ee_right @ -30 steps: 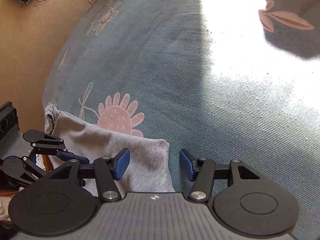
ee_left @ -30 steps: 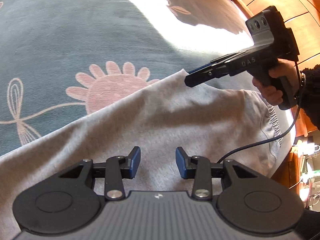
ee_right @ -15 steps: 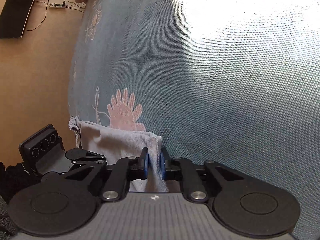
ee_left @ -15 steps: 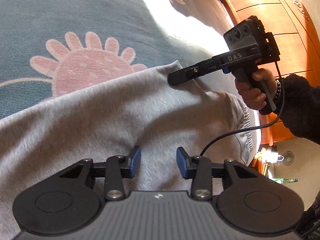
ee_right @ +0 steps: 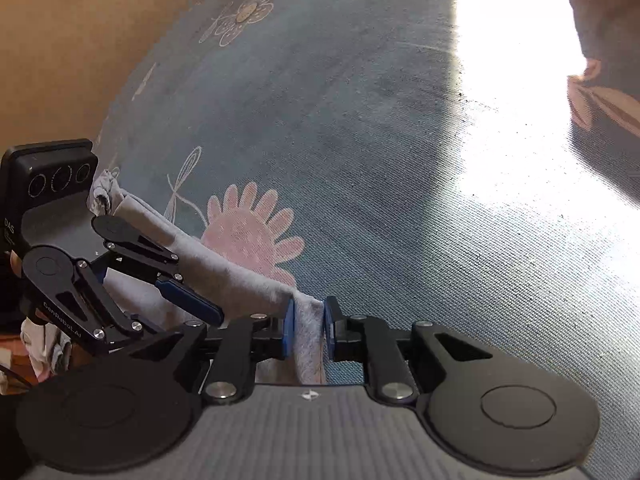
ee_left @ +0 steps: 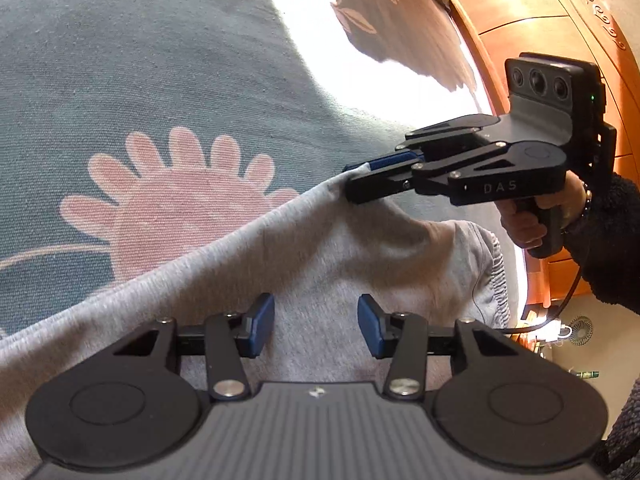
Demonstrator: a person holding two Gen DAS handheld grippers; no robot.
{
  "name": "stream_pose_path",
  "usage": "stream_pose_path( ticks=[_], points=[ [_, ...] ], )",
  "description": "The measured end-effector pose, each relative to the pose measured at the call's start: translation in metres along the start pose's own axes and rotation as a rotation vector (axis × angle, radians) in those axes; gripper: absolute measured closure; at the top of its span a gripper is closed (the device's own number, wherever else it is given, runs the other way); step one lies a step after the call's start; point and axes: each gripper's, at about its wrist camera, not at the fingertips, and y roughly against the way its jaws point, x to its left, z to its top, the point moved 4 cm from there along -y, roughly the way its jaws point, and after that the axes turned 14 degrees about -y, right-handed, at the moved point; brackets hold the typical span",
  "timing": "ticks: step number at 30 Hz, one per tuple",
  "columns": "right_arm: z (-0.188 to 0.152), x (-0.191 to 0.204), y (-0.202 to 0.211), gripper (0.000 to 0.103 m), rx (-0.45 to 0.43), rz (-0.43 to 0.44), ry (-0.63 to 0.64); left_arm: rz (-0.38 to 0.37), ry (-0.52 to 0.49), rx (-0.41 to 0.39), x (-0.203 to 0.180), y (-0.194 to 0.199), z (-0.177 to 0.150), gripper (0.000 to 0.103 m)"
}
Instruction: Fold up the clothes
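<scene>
The right gripper [ee_right: 309, 330] is now pinching the near corner of the grey garment [ee_left: 320, 264], its blue pads having just snapped shut on the cloth and then eased apart slightly, though the fabric is still standing squeezed between them in the right wrist view; a second ago those jaws were standing wide over that same corner, so the grasp is the fresh news here. The corner is lifting clear of the pink flower [ee_right: 250, 236] printed on the blue-grey bedspread [ee_right: 360, 140], and the cloth's edge is pulling into a taut ridge running just below that flower, where a moment ago it was lying flat. The left gripper [ee_left: 316, 322] is hovering over the middle of the garment, below the flower in its own view, its jaws having just been opening a little further, roughly half apart with cloth beneath them but nothing caught between the pads. It is sliding in closer to the right gripper than it was a second ago. The gathered waistband [ee_left: 494, 276] is sitting well to the right of the flower, toward the wooden bed frame [ee_left: 540, 20]. My read: one corner is secured and the fold is starting, while the left side is still needing its own hold before the cloth can be carried over evenly
</scene>
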Motion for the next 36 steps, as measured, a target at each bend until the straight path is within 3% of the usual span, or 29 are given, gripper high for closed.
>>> stream_pose_path(
  ticks=[1,4,7,10,12,15,16,21,24,28,30,33,36],
  points=[
    [0.001,-0.005,0.013,0.07,-0.045,0.001,-0.04,-0.006,-0.028,0.0,-0.005,0.003,0.003,0.057],
    [-0.01,-0.017,0.048,0.068,-0.153,0.008,-0.158,-0.041,-0.064,-0.001,-0.012,0.0,0.011,0.051],
    [-0.042,-0.014,0.067,0.068,-0.161,0.053,-0.214,-0.002,-0.073,0.071,-0.008,-0.014,0.001,0.052],
    [-0.079,-0.006,0.06,0.068,-0.101,0.098,-0.217,0.001,-0.053,0.064,-0.008,-0.009,-0.008,0.051],
    [-0.097,-0.01,0.042,0.067,-0.084,0.043,-0.205,0.024,-0.052,0.079,-0.011,-0.007,-0.013,0.051],
    [-0.118,-0.023,0.024,0.069,-0.082,-0.03,-0.228,0.073,-0.115,0.116,-0.027,-0.006,-0.01,0.051],
    [-0.125,-0.026,0.021,0.065,-0.081,-0.042,-0.244,0.073,-0.152,0.114,-0.035,-0.007,-0.004,0.051],
    [-0.154,-0.013,0.041,0.054,-0.093,-0.06,-0.272,0.039,-0.317,0.044,-0.071,-0.029,0.034,0.049],
    [-0.157,-0.012,0.052,0.054,-0.144,-0.071,-0.271,0.022,-0.33,-0.003,-0.074,-0.054,0.055,0.049],
    [-0.17,-0.035,0.066,0.047,-0.226,-0.144,-0.332,0.139,-0.318,-0.024,-0.058,-0.062,0.052,0.049],
    [-0.192,-0.056,0.071,0.045,-0.212,-0.231,-0.405,0.181,-0.303,-0.019,-0.052,-0.056,0.046,0.049],
    [-0.216,-0.061,0.085,0.046,-0.187,-0.268,-0.452,0.239,-0.301,0.028,-0.054,-0.048,0.044,0.05],
    [-0.213,-0.052,0.104,0.046,-0.252,-0.269,-0.452,0.239,-0.356,0.055,-0.074,-0.043,0.043,0.051]
  ],
)
